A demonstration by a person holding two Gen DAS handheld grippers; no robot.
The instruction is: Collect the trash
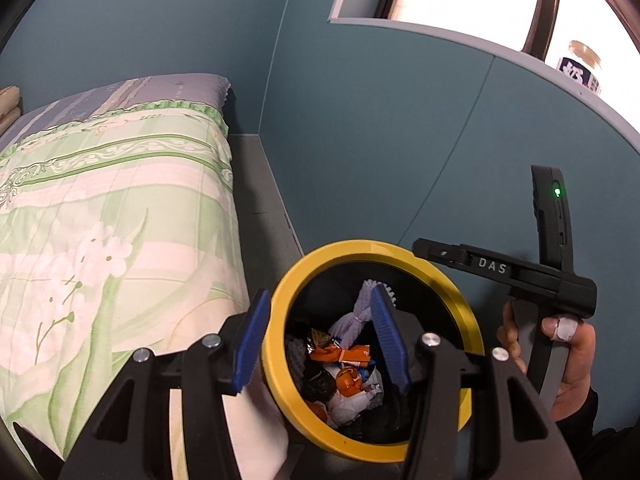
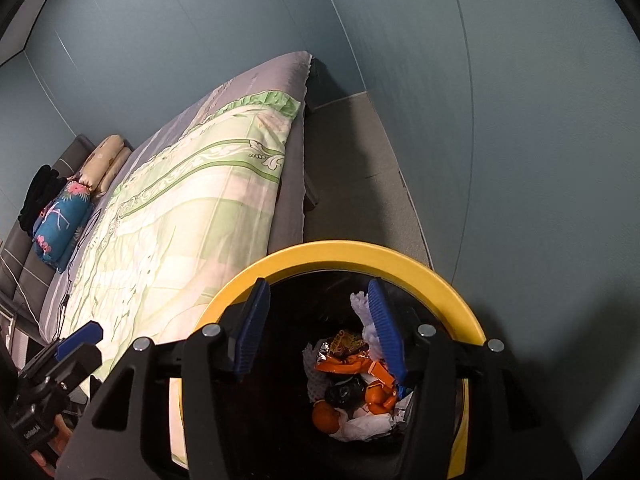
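Note:
A black bin with a yellow rim (image 1: 360,249) (image 2: 360,252) stands on the floor beside the bed. It holds trash: orange wrappers (image 1: 352,356) (image 2: 352,364), white paper, a dark lump and a pale purple foam net (image 1: 358,314). My left gripper (image 1: 320,296) hovers over the bin's left rim, open, with nothing between its blue pads. Above the bin's mouth my right gripper (image 2: 318,292) is also open and holds nothing. A hand (image 1: 568,360) grips the right gripper's black body (image 1: 520,276) at the right of the left wrist view. One blue pad (image 2: 80,338) of the left gripper shows low on the left.
The bed with a green floral quilt (image 1: 100,220) (image 2: 180,220) lies left of the bin. A strip of grey floor (image 2: 352,180) runs between bed and blue wall (image 1: 380,120). A bottle (image 1: 580,64) stands on the window ledge. Pillows (image 2: 60,228) lie at the bed's far end.

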